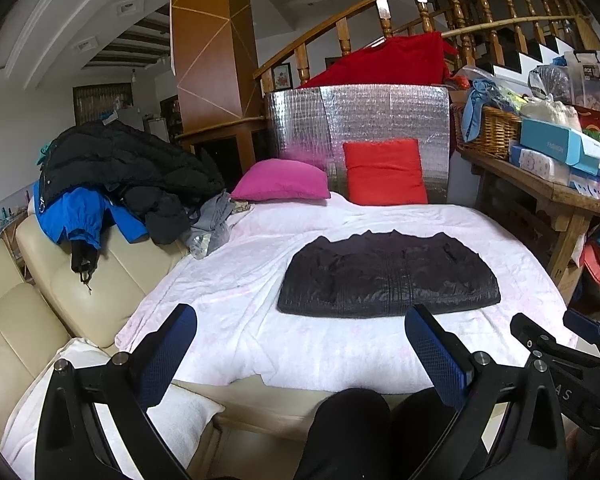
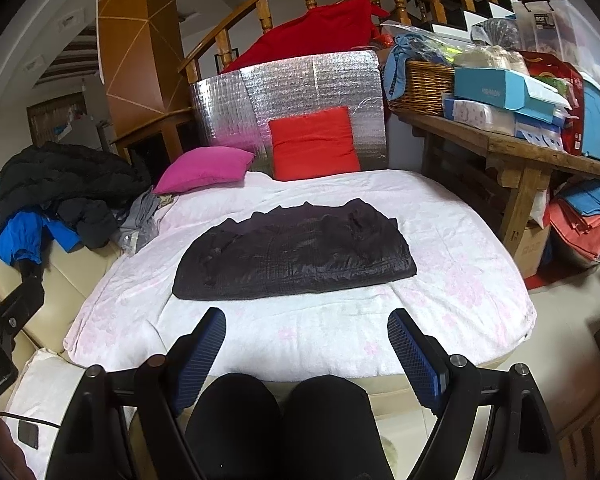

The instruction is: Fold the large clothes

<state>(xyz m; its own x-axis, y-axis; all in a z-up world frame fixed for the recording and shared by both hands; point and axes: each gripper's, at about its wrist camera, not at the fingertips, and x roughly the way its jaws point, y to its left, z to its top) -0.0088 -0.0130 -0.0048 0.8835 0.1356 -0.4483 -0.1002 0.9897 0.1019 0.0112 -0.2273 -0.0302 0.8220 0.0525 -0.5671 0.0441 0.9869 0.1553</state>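
Observation:
A dark quilted garment (image 1: 388,276) lies folded flat in a wide rectangle on the white-pink blanket (image 1: 236,280); it also shows in the right wrist view (image 2: 296,252). My left gripper (image 1: 300,332) is open and empty, held back above the blanket's near edge, short of the garment. My right gripper (image 2: 306,330) is open and empty, also held back near the front edge. The right gripper's body shows at the right of the left wrist view (image 1: 568,356).
A pile of black and blue jackets (image 1: 112,176) lies on the cream sofa (image 1: 28,320) at left. A pink pillow (image 1: 280,180) and red pillow (image 1: 384,172) lean by a silver panel (image 1: 360,120). A cluttered wooden table (image 1: 548,188) stands right. Knees (image 2: 280,420) sit below.

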